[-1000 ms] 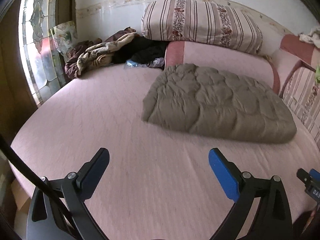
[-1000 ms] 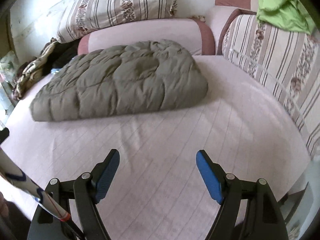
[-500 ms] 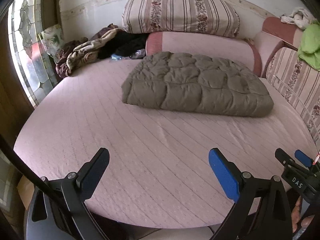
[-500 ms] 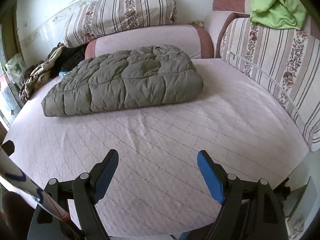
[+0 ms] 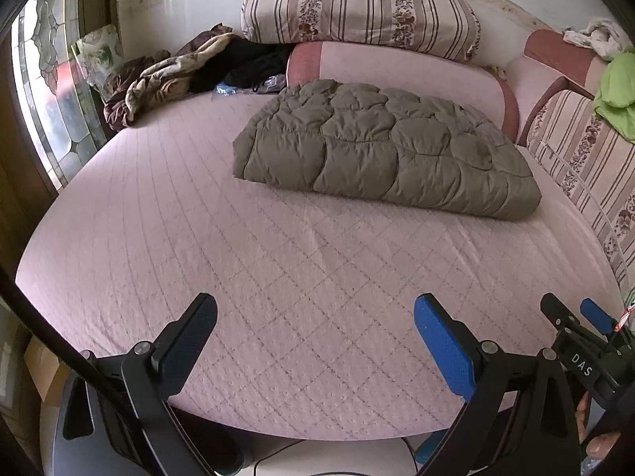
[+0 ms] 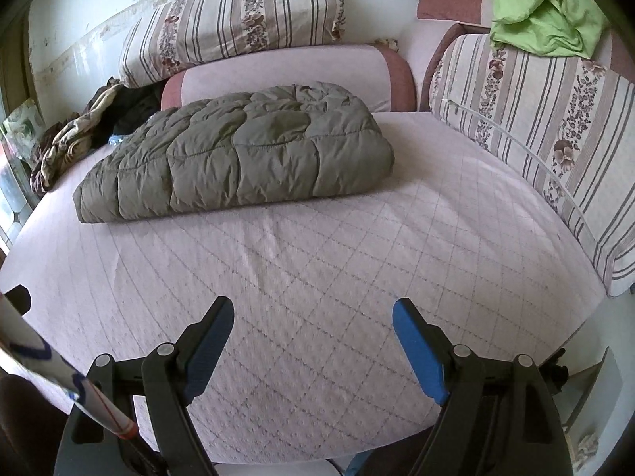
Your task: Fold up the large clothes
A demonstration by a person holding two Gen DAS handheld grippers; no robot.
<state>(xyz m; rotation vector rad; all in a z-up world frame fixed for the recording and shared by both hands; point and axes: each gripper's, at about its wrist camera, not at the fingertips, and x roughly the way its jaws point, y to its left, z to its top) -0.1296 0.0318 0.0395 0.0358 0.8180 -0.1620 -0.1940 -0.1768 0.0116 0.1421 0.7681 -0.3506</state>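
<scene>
An olive-grey quilted puffer jacket (image 5: 389, 146) lies folded into a thick bundle at the far side of the round pink bed (image 5: 238, 261). It also shows in the right wrist view (image 6: 238, 158). My left gripper (image 5: 315, 317) is open and empty above the bed's near edge, far from the jacket. My right gripper (image 6: 313, 319) is open and empty, also at the near edge. The right gripper's tips show at the lower right of the left wrist view (image 5: 575, 317).
Striped floral cushions (image 5: 357, 8) and a pink bolster (image 5: 397, 63) line the back. A heap of brown and black clothes (image 5: 170, 75) lies at the back left by a stained-glass window (image 5: 51, 91). A green cloth (image 6: 547, 8) sits on the right cushion.
Both grippers have pulled back from the jacket toward the bed's near edge, so the bed's front rim now shows. The jacket has not moved. Both jaws stay open.
</scene>
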